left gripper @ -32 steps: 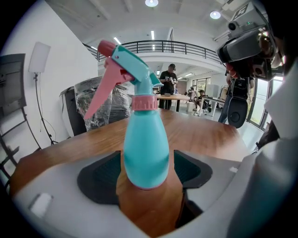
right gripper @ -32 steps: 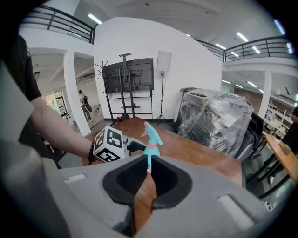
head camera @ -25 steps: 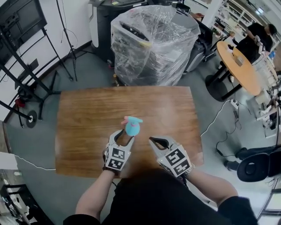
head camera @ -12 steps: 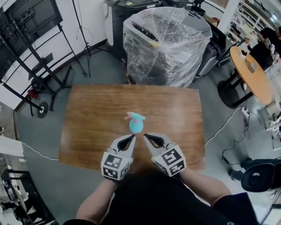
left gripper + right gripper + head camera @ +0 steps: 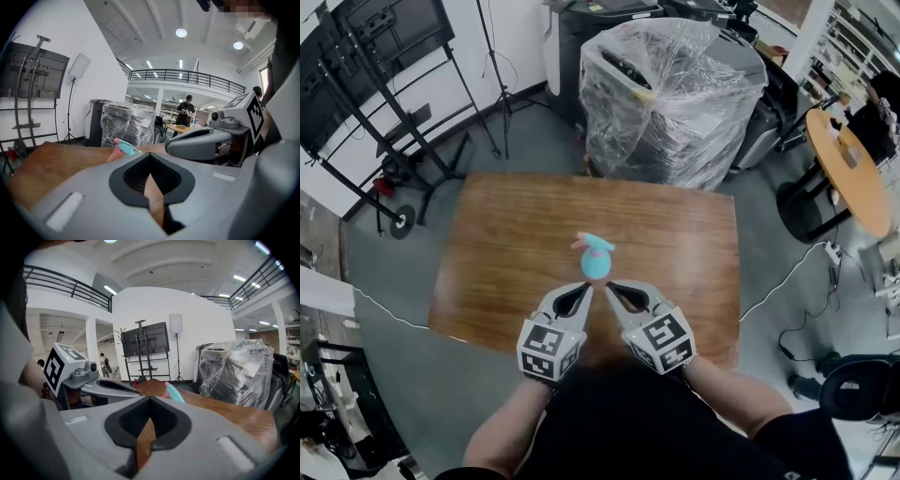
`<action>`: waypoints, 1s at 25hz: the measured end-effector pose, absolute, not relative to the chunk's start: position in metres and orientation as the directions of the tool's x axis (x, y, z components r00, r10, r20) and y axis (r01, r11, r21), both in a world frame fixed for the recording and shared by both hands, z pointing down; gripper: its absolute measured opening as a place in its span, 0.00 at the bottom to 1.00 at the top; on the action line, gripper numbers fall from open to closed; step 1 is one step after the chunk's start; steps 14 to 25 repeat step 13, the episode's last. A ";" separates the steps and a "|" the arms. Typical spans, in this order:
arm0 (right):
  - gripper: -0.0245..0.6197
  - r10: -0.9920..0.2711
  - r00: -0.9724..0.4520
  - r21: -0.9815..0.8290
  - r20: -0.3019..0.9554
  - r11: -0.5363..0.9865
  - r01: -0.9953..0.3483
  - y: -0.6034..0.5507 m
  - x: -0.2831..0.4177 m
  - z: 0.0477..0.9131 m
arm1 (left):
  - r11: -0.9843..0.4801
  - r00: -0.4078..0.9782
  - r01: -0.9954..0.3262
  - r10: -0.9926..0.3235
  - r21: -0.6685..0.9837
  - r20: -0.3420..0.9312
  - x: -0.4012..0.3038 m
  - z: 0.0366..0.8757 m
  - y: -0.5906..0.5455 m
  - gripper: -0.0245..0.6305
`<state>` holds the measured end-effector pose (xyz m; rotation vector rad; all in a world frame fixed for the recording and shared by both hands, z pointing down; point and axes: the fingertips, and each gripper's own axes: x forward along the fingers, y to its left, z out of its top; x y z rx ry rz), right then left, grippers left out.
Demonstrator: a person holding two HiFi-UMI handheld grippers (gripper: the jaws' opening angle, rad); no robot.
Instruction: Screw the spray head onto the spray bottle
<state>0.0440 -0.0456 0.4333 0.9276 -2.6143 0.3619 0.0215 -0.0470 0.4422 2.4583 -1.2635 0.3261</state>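
A light blue spray bottle (image 5: 596, 265) with a blue and pink spray head (image 5: 592, 244) stands upright on the wooden table (image 5: 506, 253). Its head also shows in the left gripper view (image 5: 123, 148) and the right gripper view (image 5: 174, 393). My left gripper (image 5: 583, 290) is shut and empty, just short of the bottle on its near left. My right gripper (image 5: 611, 287) is shut and empty too, on the bottle's near right. Neither touches the bottle. Both grippers' tips point at it from the table's near edge.
A plastic-wrapped machine (image 5: 670, 94) stands beyond the table's far edge. A black wheeled stand (image 5: 370, 131) and tripods are at the far left. A round orange table (image 5: 848, 164) is at the right, with a white cable (image 5: 778, 272) on the floor.
My left gripper has let go of the bottle, drawn back toward me and shut. The bottle now stands alone. The head view has shifted a little.
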 end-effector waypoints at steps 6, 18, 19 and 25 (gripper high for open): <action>0.02 -0.553 -0.732 -0.119 0.399 0.760 -0.639 -0.047 0.045 0.432 | -0.530 0.567 -0.823 -0.741 0.204 0.360 0.023 0.441 -0.046 0.06; 0.02 -0.551 -0.730 -0.116 0.405 0.761 -0.639 -0.046 0.046 0.431 | -0.527 0.563 -0.825 -0.743 0.203 0.361 0.021 0.440 -0.046 0.06; 0.02 -0.551 -0.730 -0.116 0.405 0.761 -0.639 -0.046 0.046 0.431 | -0.527 0.563 -0.825 -0.743 0.203 0.361 0.021 0.440 -0.046 0.06; 0.02 -0.551 -0.730 -0.116 0.405 0.761 -0.639 -0.046 0.046 0.431 | -0.527 0.563 -0.825 -0.743 0.203 0.361 0.021 0.440 -0.046 0.06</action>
